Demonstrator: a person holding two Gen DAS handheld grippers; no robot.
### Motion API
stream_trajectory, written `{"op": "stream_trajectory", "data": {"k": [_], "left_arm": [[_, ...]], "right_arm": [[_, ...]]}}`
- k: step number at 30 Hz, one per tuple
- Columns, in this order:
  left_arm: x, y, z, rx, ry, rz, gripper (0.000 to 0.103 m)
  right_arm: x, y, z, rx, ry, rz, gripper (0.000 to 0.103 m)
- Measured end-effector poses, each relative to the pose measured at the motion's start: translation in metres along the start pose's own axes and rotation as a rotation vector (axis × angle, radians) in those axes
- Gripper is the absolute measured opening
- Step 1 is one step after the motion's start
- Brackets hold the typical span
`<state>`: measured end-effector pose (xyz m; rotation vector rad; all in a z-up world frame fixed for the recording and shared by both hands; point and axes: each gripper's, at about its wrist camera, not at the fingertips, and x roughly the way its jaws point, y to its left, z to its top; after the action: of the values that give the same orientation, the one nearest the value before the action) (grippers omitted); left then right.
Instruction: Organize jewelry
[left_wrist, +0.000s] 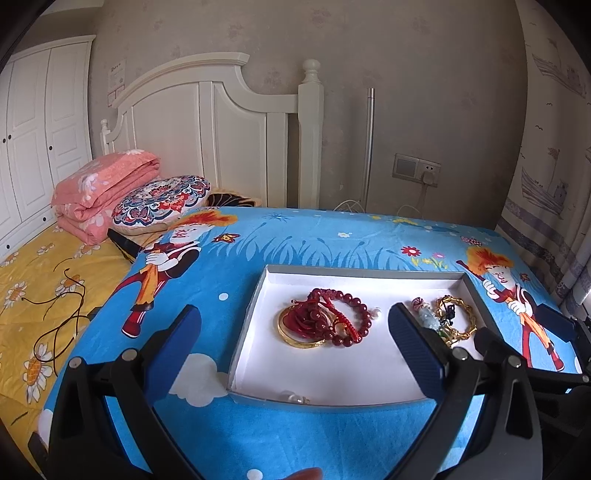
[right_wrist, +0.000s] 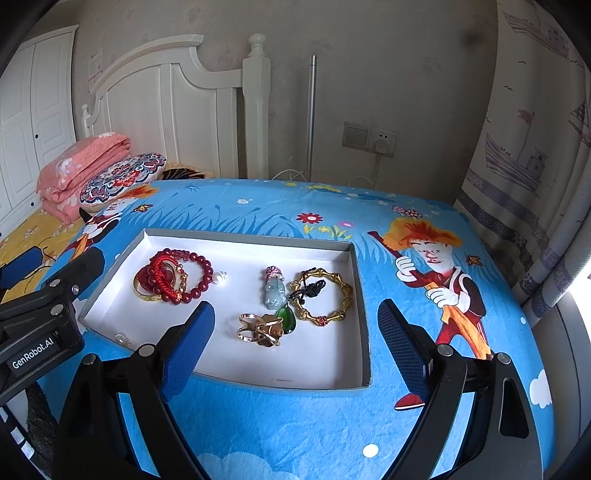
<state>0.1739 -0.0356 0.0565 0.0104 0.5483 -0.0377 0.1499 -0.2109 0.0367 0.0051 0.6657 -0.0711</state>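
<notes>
Two tools fill the bottom of the frames, both spread wide and holding nothing. In the left wrist view the left tool (left_wrist: 291, 328) straddles the near left part of one shallow white tray (left_wrist: 258, 291); its right finger (left_wrist: 417, 350) hangs over the tray floor, touching no jewelry as far as I can tell. In the right wrist view the right tool (right_wrist: 295, 325) hovers over the tray's near right part, its right finger over the blue cloth (right_wrist: 295, 424) outside the rim; the left tool shows at the left edge.

One pearl piece (left_wrist: 295, 398) lies against the near rim. Next, in the lower middle of the right view, a small cluster of gold rings (right_wrist: 260, 328), count unclear, with one green pendant (right_wrist: 287, 319) just beside it on a black cord. Farther in: one pale jade pendant (right_wrist: 273, 290) at centre, one gold bamboo bangle (right_wrist: 345, 295) to its right, and at left a pile holding one dark red bead bracelet (right_wrist: 199, 275), one plain gold bangle (right_wrist: 142, 293) and one red cord bracelet (right_wrist: 160, 264), overlapping. One pearl (right_wrist: 220, 277) sits just right of the beads.

Beyond, at upper left, one round cushion (left_wrist: 162, 197) and one folded pink quilt (left_wrist: 103, 184) lie on the bed.
</notes>
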Motion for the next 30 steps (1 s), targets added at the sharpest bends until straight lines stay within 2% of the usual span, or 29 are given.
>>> {"op": "stream_trajectory", "data": {"k": [18, 30], "left_arm": [[0.0025, 0.0071, -0.0025, -0.004, 0.023, 0.048, 0.098], [0.0013, 0.0028, -0.0025, 0.008, 0.012, 0.008, 0.098]], "right_arm": [[-0.0026, -0.0084, -0.0002, 0.012, -0.003, -0.021, 0.084], [-0.0071, -0.0084, -0.0002, -0.001, -0.002, -0.019, 0.084]]}}
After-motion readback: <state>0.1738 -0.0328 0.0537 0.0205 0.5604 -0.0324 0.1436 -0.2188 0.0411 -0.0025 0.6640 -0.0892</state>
